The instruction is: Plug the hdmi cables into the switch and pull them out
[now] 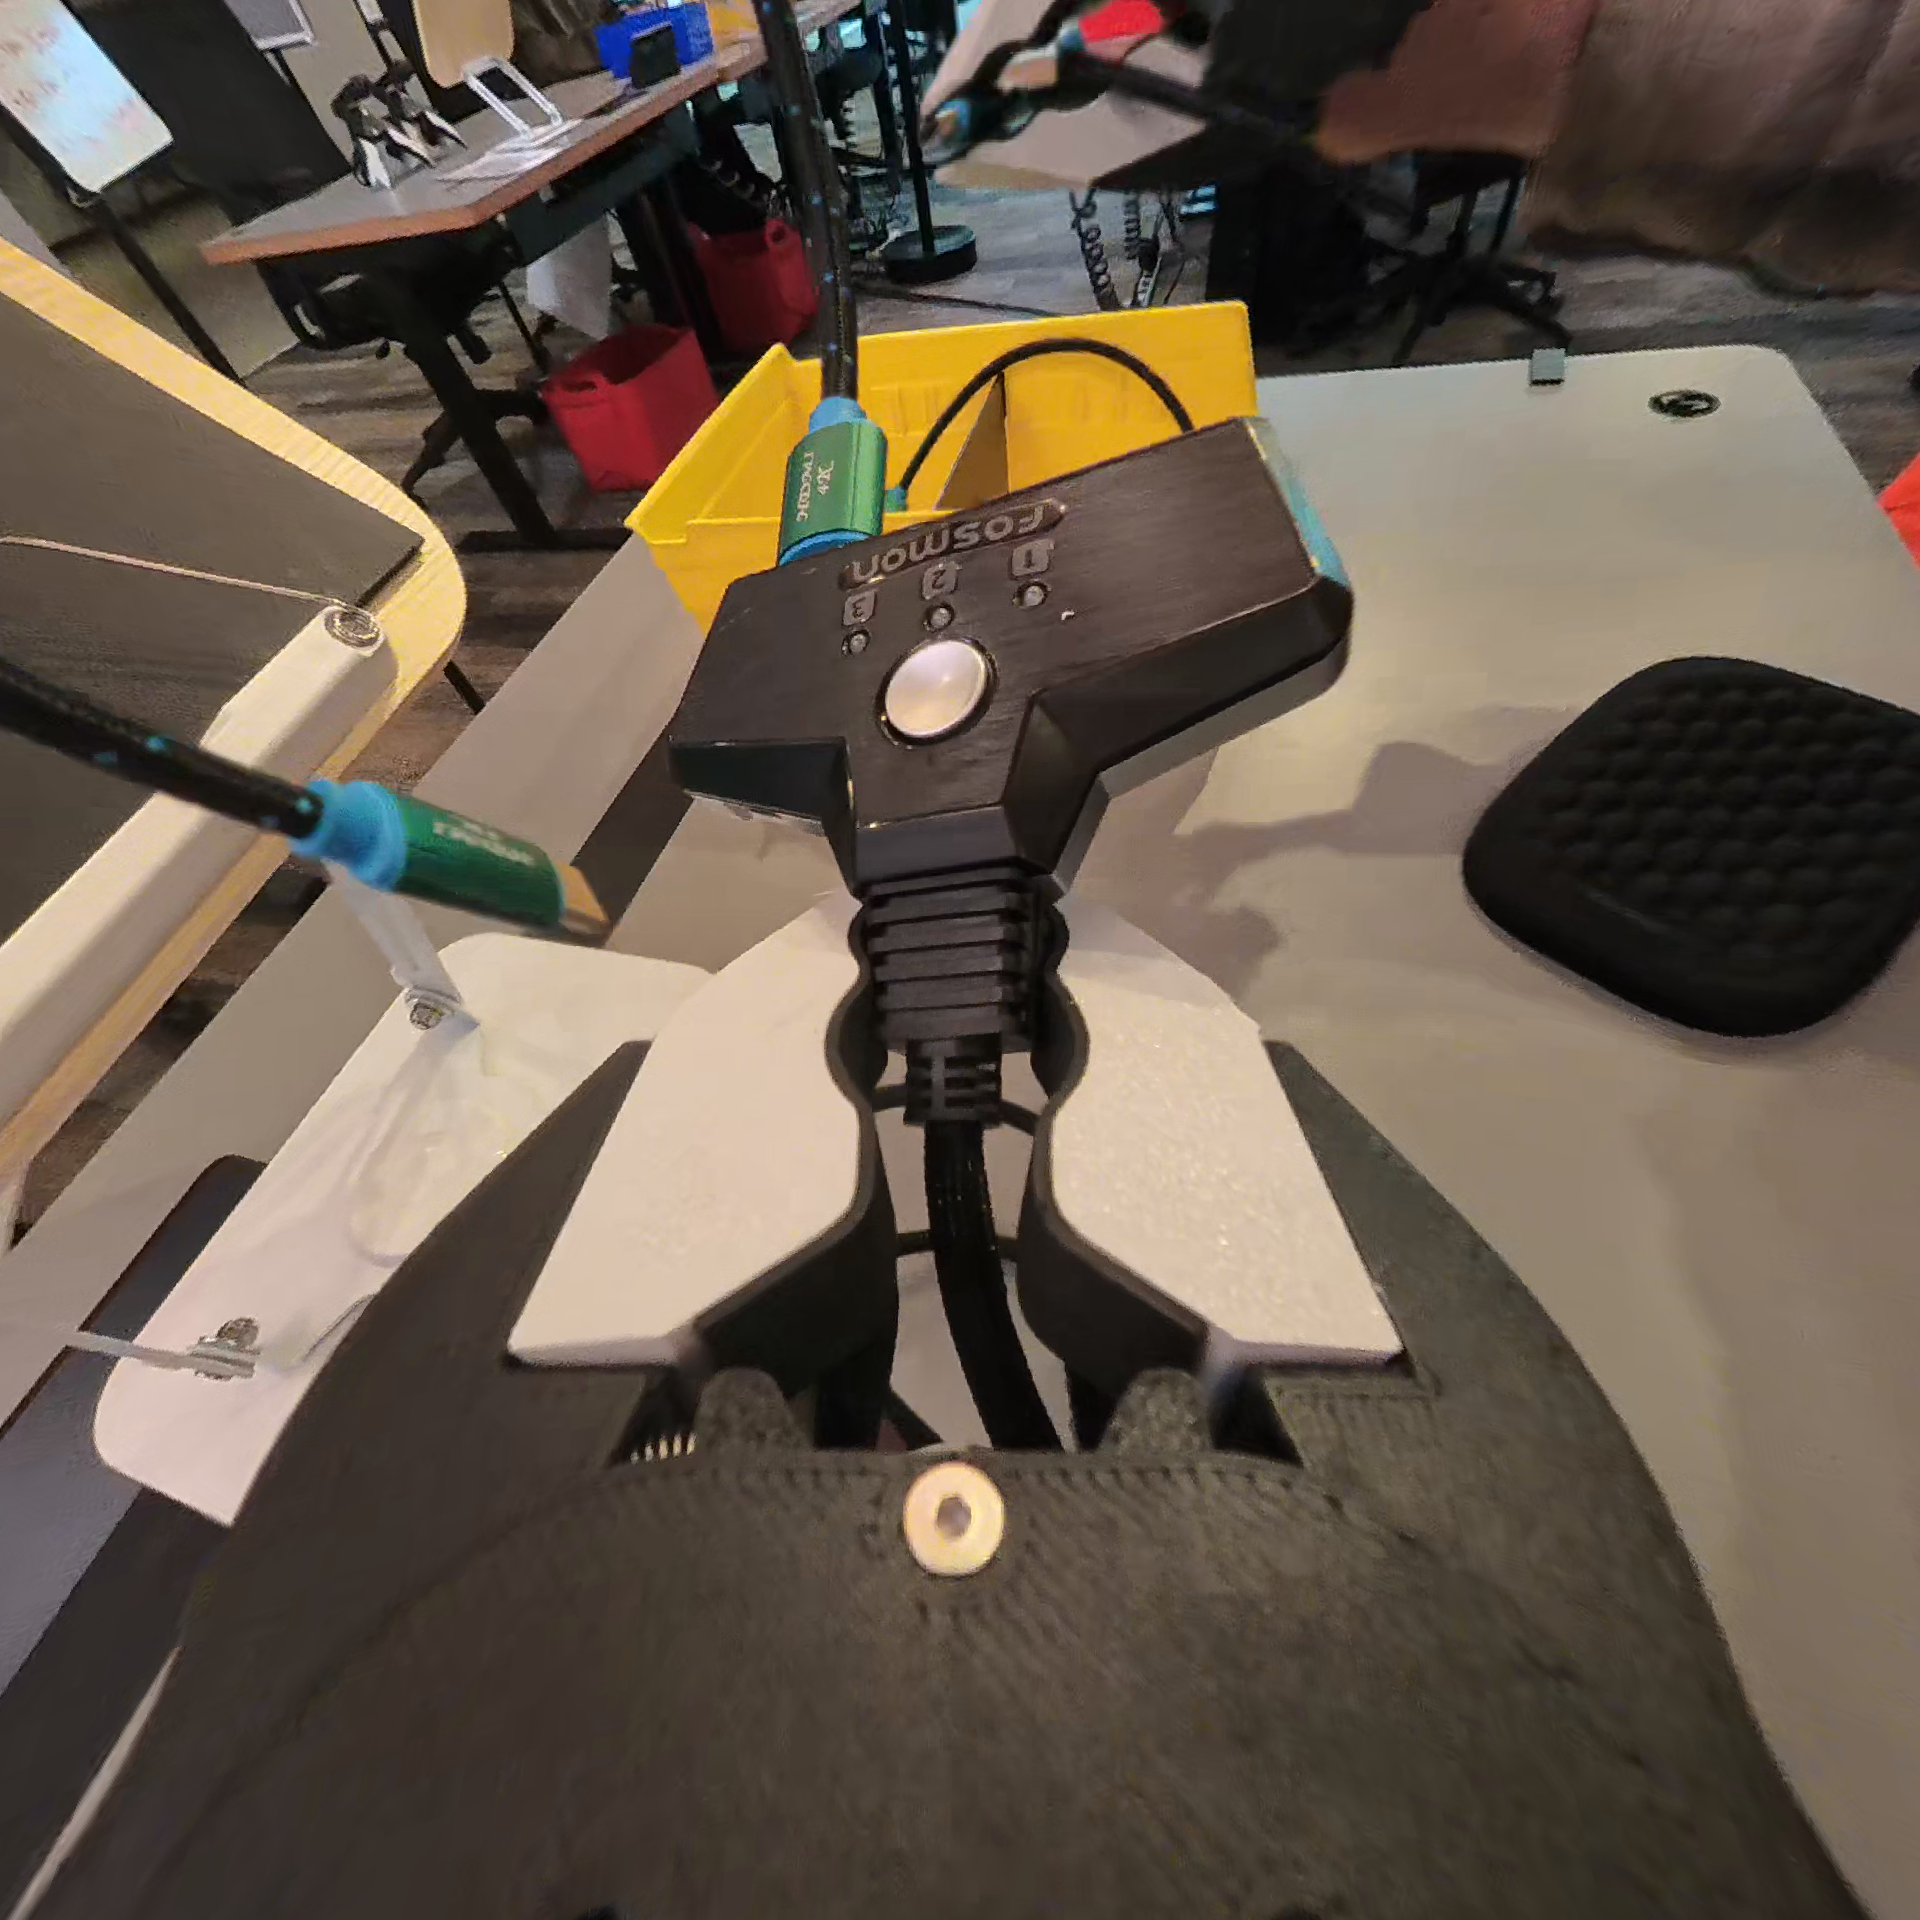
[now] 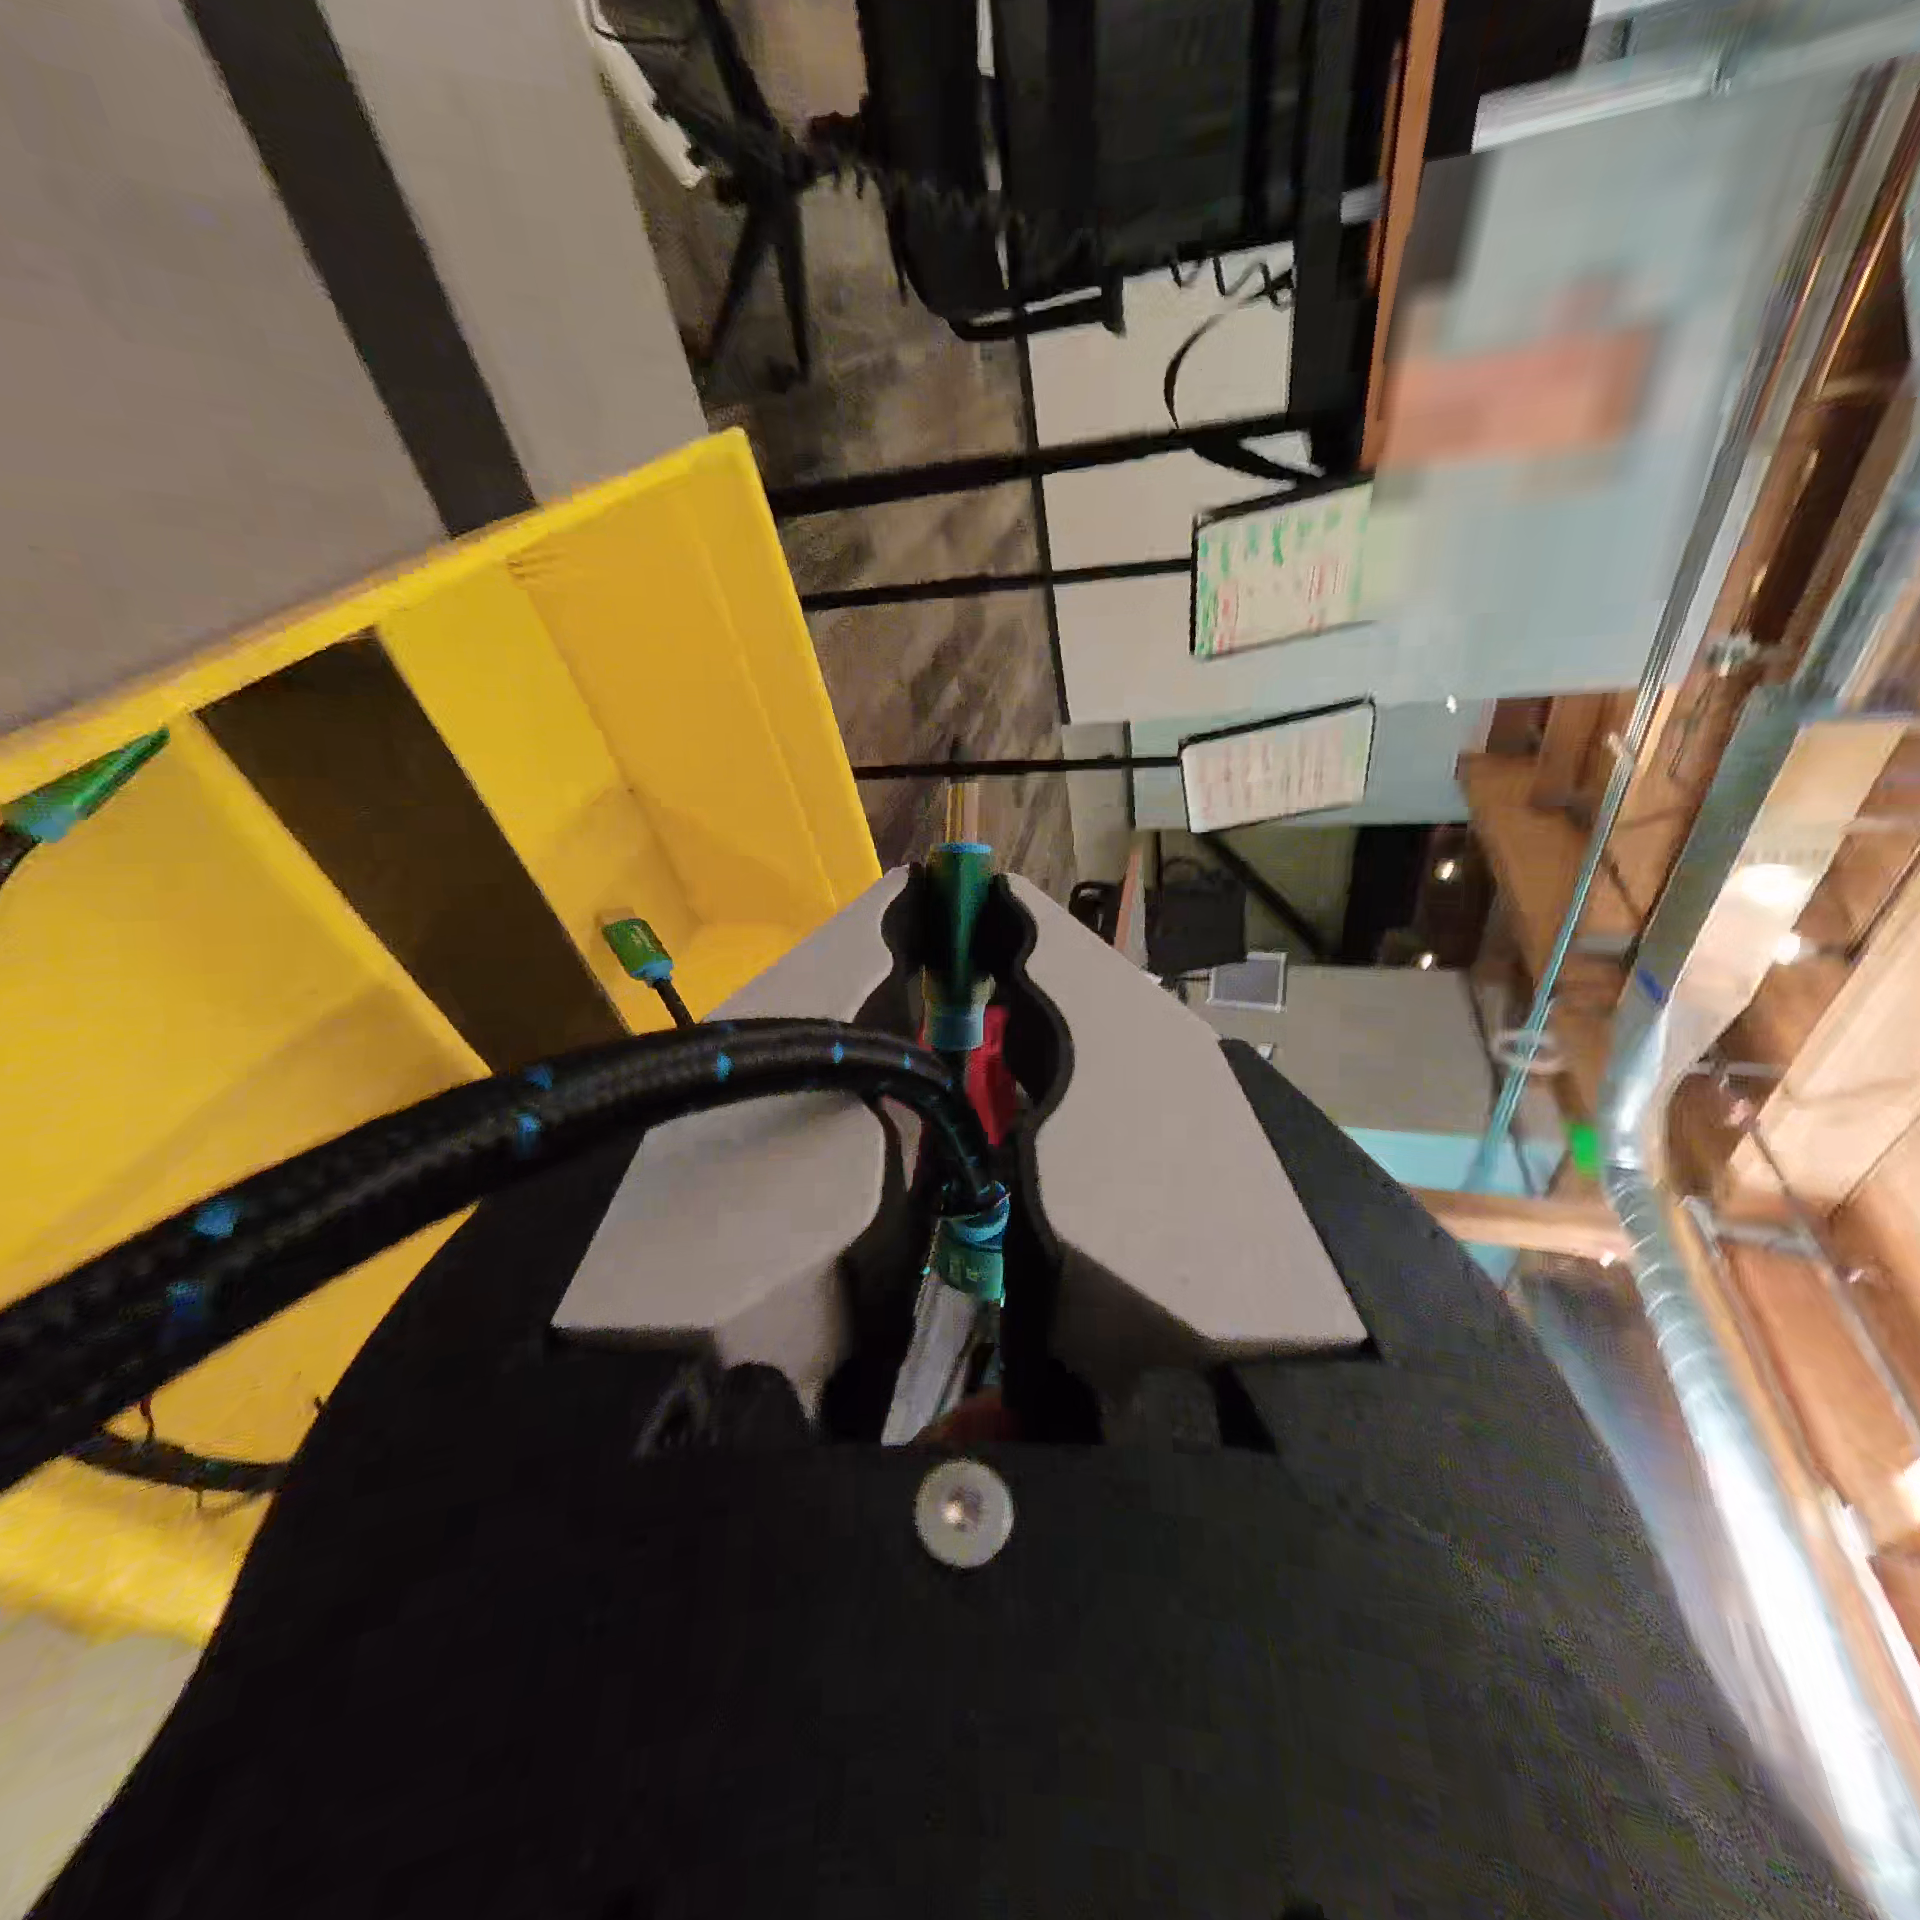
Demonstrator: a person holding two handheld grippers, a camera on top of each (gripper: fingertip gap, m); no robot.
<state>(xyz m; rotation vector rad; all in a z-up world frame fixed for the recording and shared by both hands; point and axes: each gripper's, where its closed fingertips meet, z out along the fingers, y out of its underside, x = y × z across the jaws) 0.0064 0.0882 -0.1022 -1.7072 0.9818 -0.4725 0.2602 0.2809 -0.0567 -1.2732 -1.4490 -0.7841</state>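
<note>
Closest to the lens is the left gripper [image 1: 951, 1039], clamped on the ribbed strain-relief collar of the black HDMI switch [image 1: 997, 665], which sits lifted above the grey worktop [image 1: 1558, 1195]. That collar looks like the sane spot to hold: the switch body seems light, hard and a bit slick, while its tail cable is floppy. One green HDMI plug [image 1: 831, 488] is already seated in the switch's far edge, in front of the yellow bin [image 1: 727, 520]. A second green plug [image 1: 478, 868] hangs in the air left of the switch, not in yet. In the right wrist view, the right gripper [image 2: 961, 935] is pinched on a green plug too, with its braided cable [image 2: 416, 1132] looping off stiffly, so I'd guess it'll tug sideways and the metal tip could scrape if it goes in crooked. Can't see the ports themselves, or what's under the switch. The right view is tilted and blurry, with more green plugs over the bin.
</note>
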